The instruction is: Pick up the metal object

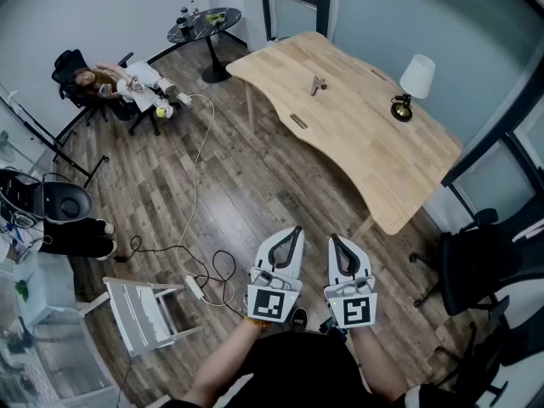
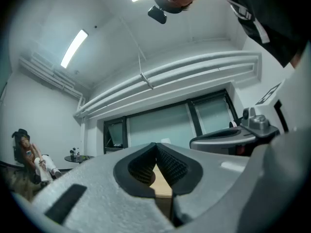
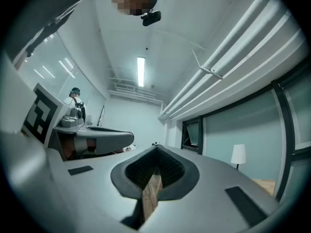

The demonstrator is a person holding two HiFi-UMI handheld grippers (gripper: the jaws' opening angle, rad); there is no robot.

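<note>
The metal object (image 1: 318,84) is small and grey and lies on the far part of the light wooden table (image 1: 374,151), well away from both grippers. My left gripper (image 1: 296,229) and right gripper (image 1: 334,239) are held side by side close to my body, over the wood floor short of the table. Both point towards the table. In the left gripper view the jaws (image 2: 155,145) meet at their tips with nothing between them. The right gripper view shows the same for the right gripper (image 3: 156,149). A strip of table shows through each jaw opening.
A white-shaded lamp (image 1: 414,82) and a small dark strip (image 1: 298,121) sit on the table. A black office chair (image 1: 476,262) stands at the right. A white cable (image 1: 197,185) crosses the floor beside a white chair (image 1: 144,313). A person (image 1: 119,82) sits near a round black table (image 1: 205,24).
</note>
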